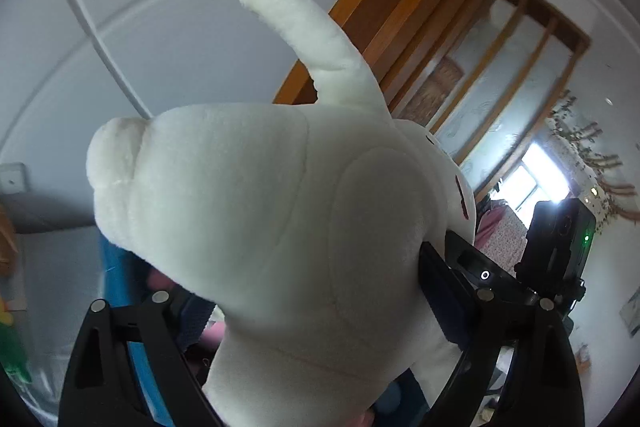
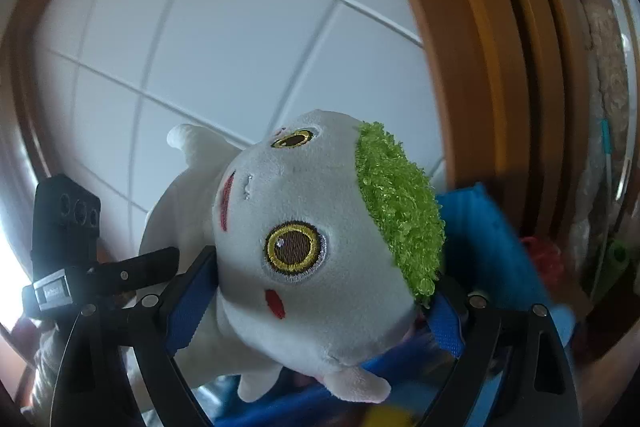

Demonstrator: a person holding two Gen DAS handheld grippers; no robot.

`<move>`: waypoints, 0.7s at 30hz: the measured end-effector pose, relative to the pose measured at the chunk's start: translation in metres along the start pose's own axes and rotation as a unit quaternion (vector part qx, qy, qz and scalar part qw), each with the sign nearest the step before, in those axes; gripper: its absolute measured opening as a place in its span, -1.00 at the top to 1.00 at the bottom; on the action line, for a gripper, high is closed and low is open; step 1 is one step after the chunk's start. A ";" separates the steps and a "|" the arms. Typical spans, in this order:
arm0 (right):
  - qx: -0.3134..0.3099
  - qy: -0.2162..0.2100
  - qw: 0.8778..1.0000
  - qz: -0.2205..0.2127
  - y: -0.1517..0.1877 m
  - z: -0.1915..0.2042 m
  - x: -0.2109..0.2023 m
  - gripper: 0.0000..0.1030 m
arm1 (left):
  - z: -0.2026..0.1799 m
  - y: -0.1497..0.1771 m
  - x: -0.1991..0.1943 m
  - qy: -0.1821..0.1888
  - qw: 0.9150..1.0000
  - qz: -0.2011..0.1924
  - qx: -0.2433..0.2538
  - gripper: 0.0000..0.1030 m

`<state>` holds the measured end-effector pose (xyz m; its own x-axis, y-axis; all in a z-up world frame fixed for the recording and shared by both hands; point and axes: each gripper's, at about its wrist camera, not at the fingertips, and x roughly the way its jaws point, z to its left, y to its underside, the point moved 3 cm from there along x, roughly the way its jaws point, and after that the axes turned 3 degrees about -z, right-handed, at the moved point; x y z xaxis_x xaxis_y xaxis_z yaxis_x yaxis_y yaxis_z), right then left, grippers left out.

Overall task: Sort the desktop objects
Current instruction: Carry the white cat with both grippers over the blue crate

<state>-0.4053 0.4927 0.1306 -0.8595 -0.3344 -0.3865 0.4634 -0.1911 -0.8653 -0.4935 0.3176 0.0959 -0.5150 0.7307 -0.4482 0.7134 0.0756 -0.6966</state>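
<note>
A white plush toy [image 1: 280,227] with a green tuft of hair [image 2: 400,207] hangs in the air between both claws, set against a white panelled wall [image 1: 168,7] and a wooden door frame [image 2: 480,47]. The left claw [image 1: 316,315] stands wide, its blue pads pressed to the toy's body just below the raised arm. The right claw [image 2: 316,307], equally wide, grips the toy's head, below the green tuft. A blue container [image 2: 492,247] lies blurred behind the toy.
</note>
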 end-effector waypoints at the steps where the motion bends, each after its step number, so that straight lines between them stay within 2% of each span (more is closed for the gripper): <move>1: 0.008 0.000 1.000 0.009 -0.004 -0.016 0.011 -0.79 | 0.003 -0.004 0.016 -0.004 1.000 0.009 -0.008 -0.80; 4: 0.038 0.002 0.999 0.037 -0.004 -0.068 0.055 -0.79 | 0.018 -0.010 0.069 -0.024 0.998 0.039 -0.034 -0.81; 7: 0.074 0.006 0.995 0.071 0.008 -0.110 0.096 -0.79 | 0.050 -0.003 0.120 -0.045 0.993 0.077 -0.082 -0.81; 12: 0.128 0.027 0.982 0.139 0.042 -0.165 0.155 -0.79 | 0.086 0.018 0.169 -0.083 0.982 0.116 -0.122 -0.81; 15: 0.169 0.027 0.972 0.161 0.061 -0.186 0.169 -0.80 | 0.089 0.023 0.180 -0.095 0.980 0.127 -0.118 -0.88; 18: 0.194 0.019 0.967 0.162 0.068 -0.192 0.167 -0.82 | 0.088 0.020 0.177 -0.096 0.979 0.130 -0.126 -0.94; 21: 0.205 0.015 0.967 0.152 0.065 -0.191 0.160 -0.95 | 0.088 0.019 0.163 -0.093 0.979 0.128 -0.128 -1.00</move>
<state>-0.5542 0.6029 -0.0486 -0.6736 -0.4074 -0.6167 0.7365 -0.4400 -0.5139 -0.6061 0.3787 -0.0400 -0.3643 0.6138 -0.7004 0.9138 0.0907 -0.3958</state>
